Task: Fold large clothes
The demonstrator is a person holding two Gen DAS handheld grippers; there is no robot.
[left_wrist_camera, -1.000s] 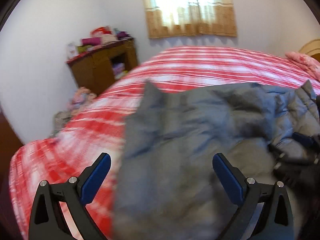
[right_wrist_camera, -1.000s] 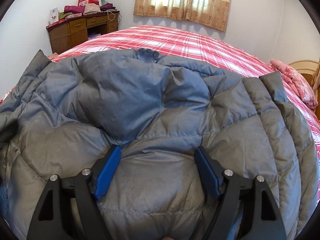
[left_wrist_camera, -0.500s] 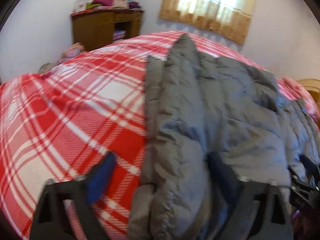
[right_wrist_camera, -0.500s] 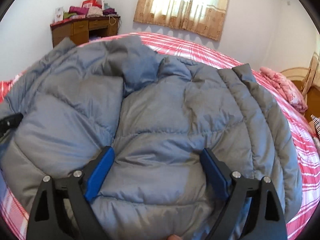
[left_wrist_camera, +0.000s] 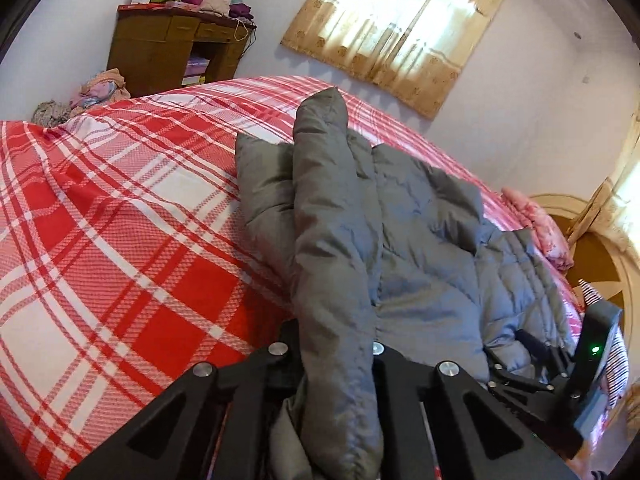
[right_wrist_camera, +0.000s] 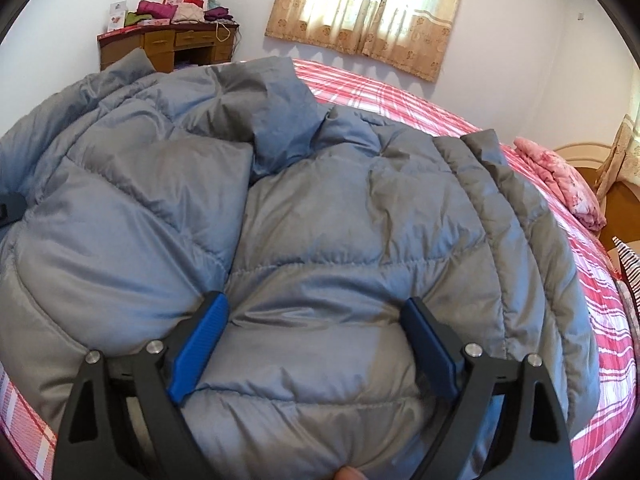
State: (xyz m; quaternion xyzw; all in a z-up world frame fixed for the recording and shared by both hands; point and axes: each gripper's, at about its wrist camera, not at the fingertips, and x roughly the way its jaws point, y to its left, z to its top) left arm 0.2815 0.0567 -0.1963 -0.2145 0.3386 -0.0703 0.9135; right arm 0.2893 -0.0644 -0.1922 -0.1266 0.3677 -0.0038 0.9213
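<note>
A grey puffy jacket (left_wrist_camera: 420,240) lies spread on the red plaid bed (left_wrist_camera: 100,220). My left gripper (left_wrist_camera: 334,346) is shut on the jacket's left edge, and a long padded fold runs out from between its fingers toward the window. In the right wrist view the jacket (right_wrist_camera: 320,220) fills most of the frame. My right gripper (right_wrist_camera: 316,320) stands wide open over the near hem, with a bulge of the padding between its blue pads (right_wrist_camera: 200,344). The right gripper's black body (left_wrist_camera: 560,364) also shows at the right edge of the left wrist view.
A brown wooden cabinet (left_wrist_camera: 160,52) piled with clothes stands at the far left wall. Loose clothes (left_wrist_camera: 88,92) lie on the floor beside it. A folded pink cloth (right_wrist_camera: 560,176) rests near the headboard (left_wrist_camera: 600,260). A curtained window (right_wrist_camera: 372,8) is behind the bed.
My left gripper swung over the jacket's left edge and went from wide open to shut on it. The right gripper slid a little along the near hem and stayed open.
</note>
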